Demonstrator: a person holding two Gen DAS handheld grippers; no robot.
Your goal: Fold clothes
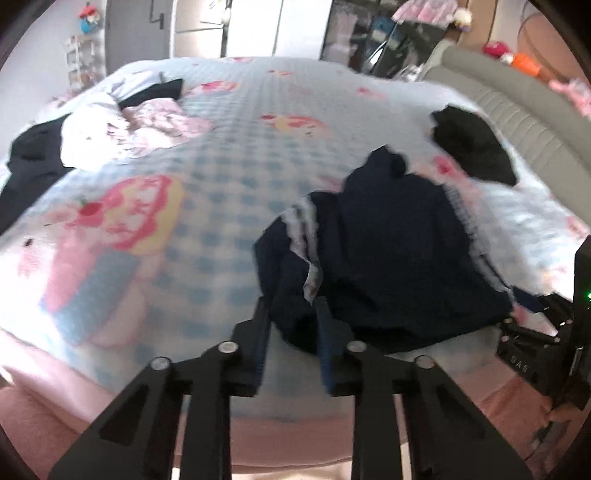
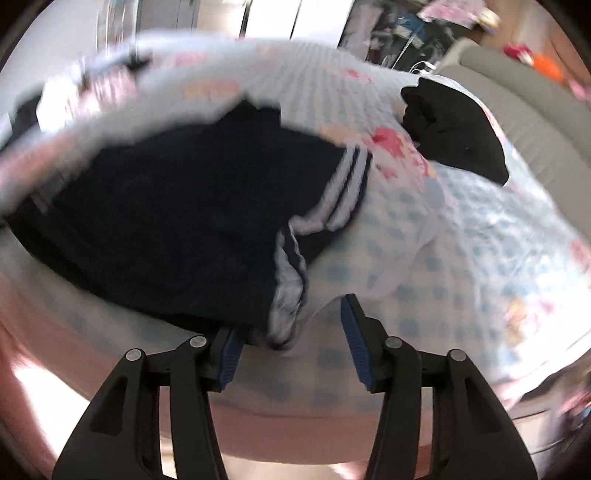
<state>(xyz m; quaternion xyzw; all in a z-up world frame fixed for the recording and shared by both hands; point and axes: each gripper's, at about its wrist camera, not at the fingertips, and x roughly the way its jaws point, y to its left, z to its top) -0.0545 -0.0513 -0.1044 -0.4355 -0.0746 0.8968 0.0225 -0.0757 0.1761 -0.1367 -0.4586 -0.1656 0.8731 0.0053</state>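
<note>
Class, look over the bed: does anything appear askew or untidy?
Yes. The navy garment with white stripes lies crumpled near the bed's front edge, its striped hem bunched. A heap of white, pink and black clothes sits unfolded at the far left of the checked bedspread.

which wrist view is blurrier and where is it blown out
Right wrist view: heavy motion smear across the dark navy white-striped garment and the checked blue cartoon-print bedspread. Left wrist view: milder blur, sharper far end; bright window glare washes out the top.

left claw (image 1: 291, 314): black angular linkage arms, round silver pivot screws, blue ribbed pads.
right claw (image 2: 291, 334): matched it; body bore a green light.
</note>
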